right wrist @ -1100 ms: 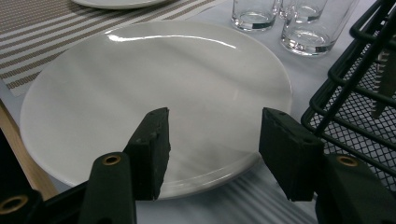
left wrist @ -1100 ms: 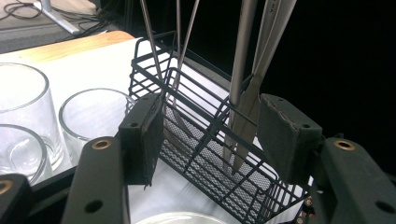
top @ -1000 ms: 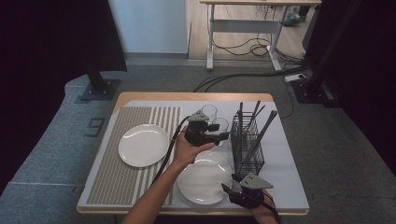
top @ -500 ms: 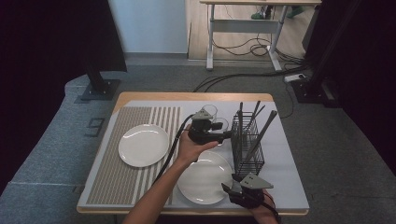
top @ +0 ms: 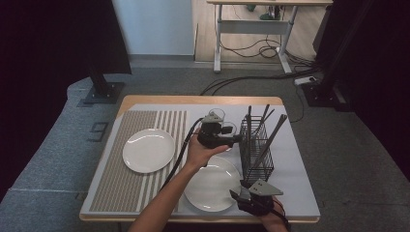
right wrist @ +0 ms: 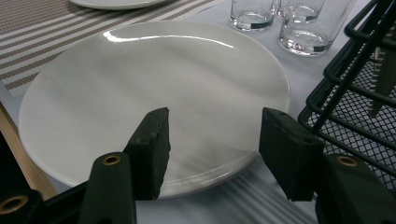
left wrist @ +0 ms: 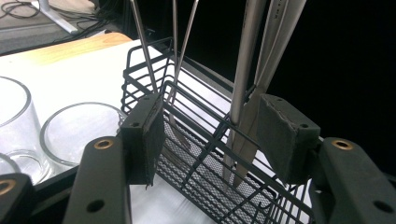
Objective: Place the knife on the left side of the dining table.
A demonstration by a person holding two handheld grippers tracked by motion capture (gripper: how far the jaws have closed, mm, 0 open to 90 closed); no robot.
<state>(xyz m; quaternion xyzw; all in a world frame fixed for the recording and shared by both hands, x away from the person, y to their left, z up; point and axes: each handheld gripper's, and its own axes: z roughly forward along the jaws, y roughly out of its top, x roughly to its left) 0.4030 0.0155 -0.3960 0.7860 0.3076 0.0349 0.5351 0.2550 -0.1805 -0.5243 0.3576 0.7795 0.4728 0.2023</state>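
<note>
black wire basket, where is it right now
In the high view the black wire basket stands right of centre on the table, just right of the glasses, behind the near plate.

One basket (top: 256,153) is counted on the table, and everything else is placed from it. Two plates are logged: one plate (top: 148,150) well to the basket's left, the other plate (top: 211,183) just beside its near left corner. Three glasses are tallied close to the basket's far left side, seen as a first glass (right wrist: 252,14), a second glass (right wrist: 312,29) and a third glass (right wrist: 292,5) behind them. Utensils (top: 271,137) are seen standing in the basket, at least five. The exact count cannot be told. One striped mat (top: 121,188) is noted well left of the basket.
</note>
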